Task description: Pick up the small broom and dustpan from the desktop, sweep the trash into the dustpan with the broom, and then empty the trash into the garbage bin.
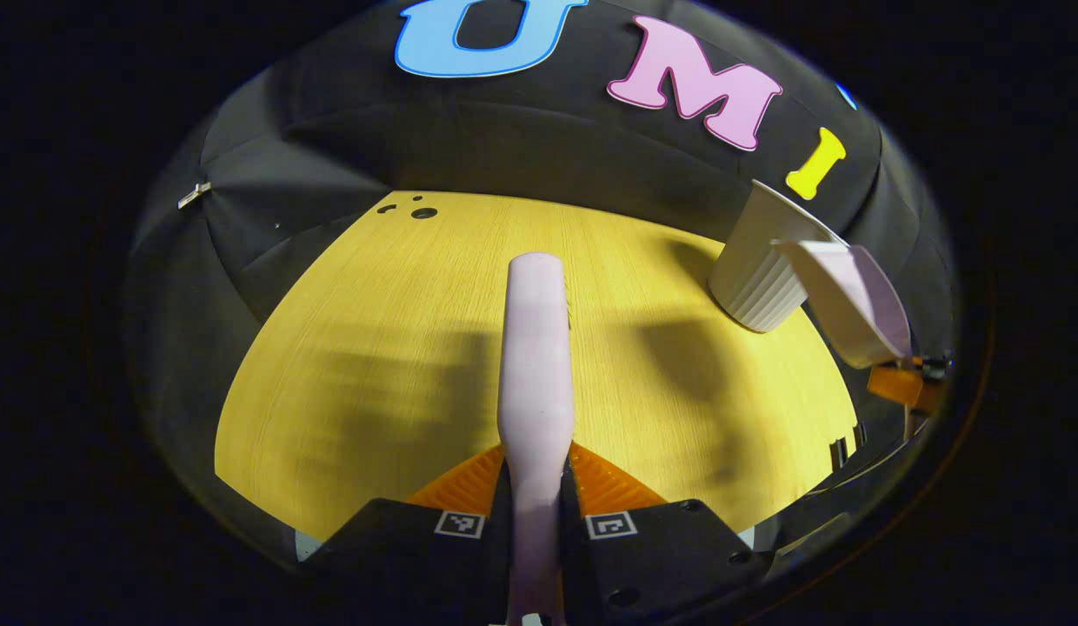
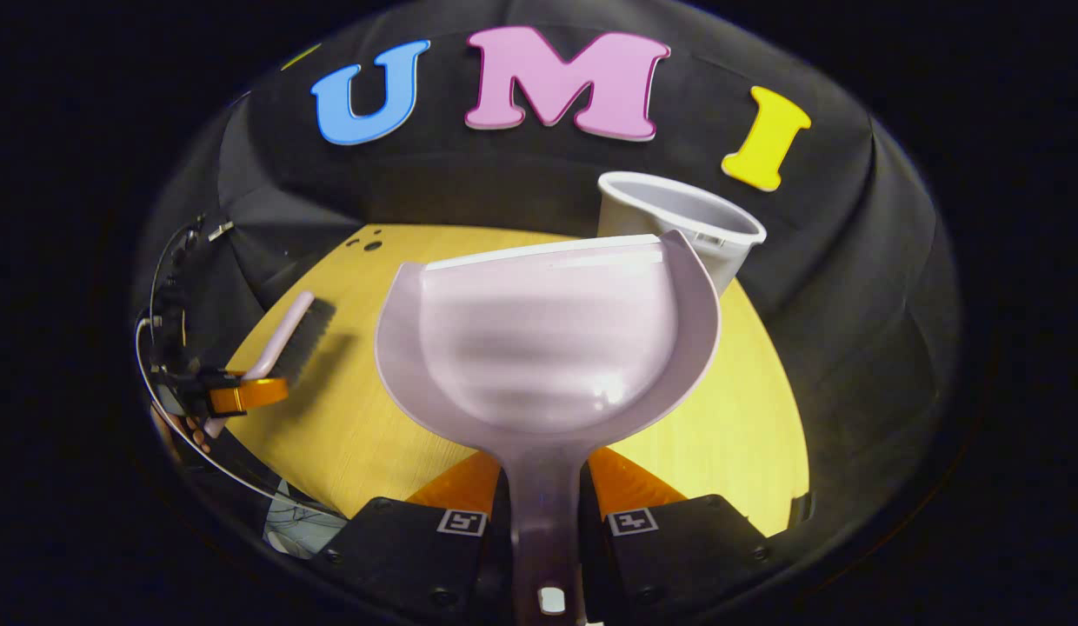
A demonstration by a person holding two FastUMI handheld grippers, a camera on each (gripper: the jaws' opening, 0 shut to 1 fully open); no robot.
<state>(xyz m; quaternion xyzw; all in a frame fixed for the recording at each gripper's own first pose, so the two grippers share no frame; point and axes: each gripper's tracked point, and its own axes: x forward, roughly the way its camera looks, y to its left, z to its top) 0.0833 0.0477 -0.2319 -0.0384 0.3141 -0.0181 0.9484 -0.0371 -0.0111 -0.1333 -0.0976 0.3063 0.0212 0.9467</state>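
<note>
My left gripper [image 1: 535, 474] is shut on the handle of the small pale pink broom [image 1: 535, 348], which points forward over the yellow desktop [image 1: 374, 348]. My right gripper [image 2: 543, 487] is shut on the handle of the pale pink dustpan [image 2: 548, 339], held up level; its scoop looks empty. Just beyond the pan's front lip stands the white ribbed garbage bin [image 2: 678, 217]. In the left gripper view the bin [image 1: 761, 269] is at the right with the dustpan [image 1: 852, 300] beside its rim. In the right gripper view the broom [image 2: 291, 335] shows at the left, bristles down, held by the left gripper [image 2: 239, 396].
Small dark holes [image 1: 413, 209] mark the far end of the desktop. The black cloth wall closes in behind and beside the table. Cables [image 2: 174, 348] hang near the other gripper at the table's left edge.
</note>
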